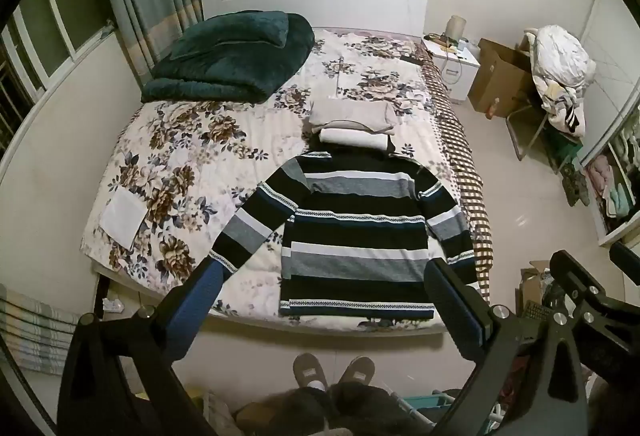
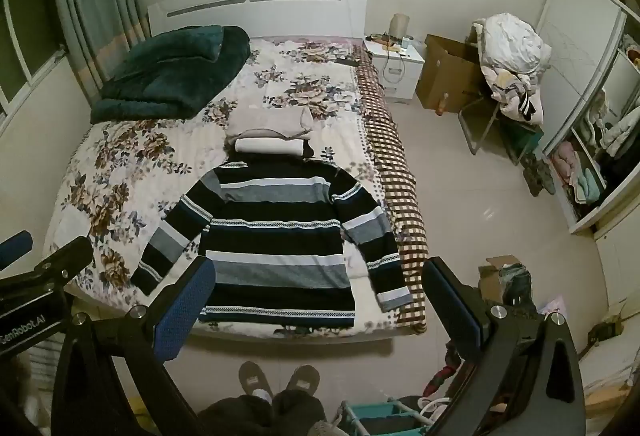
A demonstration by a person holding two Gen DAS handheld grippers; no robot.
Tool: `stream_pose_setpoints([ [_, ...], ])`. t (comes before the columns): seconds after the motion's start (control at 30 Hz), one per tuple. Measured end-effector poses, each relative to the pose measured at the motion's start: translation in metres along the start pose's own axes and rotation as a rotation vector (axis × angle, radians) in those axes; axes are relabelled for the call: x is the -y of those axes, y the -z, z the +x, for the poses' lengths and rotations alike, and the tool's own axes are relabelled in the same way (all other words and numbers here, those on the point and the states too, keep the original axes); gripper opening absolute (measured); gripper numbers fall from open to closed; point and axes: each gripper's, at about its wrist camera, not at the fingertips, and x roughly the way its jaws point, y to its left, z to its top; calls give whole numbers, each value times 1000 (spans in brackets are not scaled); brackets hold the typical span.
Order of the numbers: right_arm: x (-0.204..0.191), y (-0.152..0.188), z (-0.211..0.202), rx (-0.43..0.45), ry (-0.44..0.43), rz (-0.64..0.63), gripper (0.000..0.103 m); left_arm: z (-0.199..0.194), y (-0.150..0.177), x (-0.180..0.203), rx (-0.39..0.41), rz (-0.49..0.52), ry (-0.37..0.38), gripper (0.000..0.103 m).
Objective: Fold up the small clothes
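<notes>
We are holding both claws up and back from the bed [image 1: 132,139], the left claw [image 1: 320,300] and the right claw [image 2: 320,296] each with its fingers spread wide and gripping nothing, while the striped sweater [image 1: 352,232] is lying flat near the foot of the bed, hem toward us, both sleeves angling outward. The risks we are weighing all come from how it is lying. Its right sleeve [image 2: 380,248] is running along the checkered sheet [image 2: 400,195] at the bed's edge, so a careless pinch there is likely catching that sheet too, or tugging the cuff off the side. The knit looks soft and stretchy, so gripping only one layer is probably leaving the back panel behind and skewing the fold. The collar is sitting just beside the folded pale clothes [image 1: 352,123] further up, and dragging the sweater upward could be knocking that pile loose
</notes>
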Motion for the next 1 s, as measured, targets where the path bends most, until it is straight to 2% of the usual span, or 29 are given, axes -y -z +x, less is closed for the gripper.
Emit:
stream_pose_setpoints([
  [0.77,5,9,-13,12,-3,-1,103,0,-1,0,23,-5,11,103],
  [1.0,-6,-2,-29,15,-3,1,103,1,-3,2,26,-7,9,103],
])
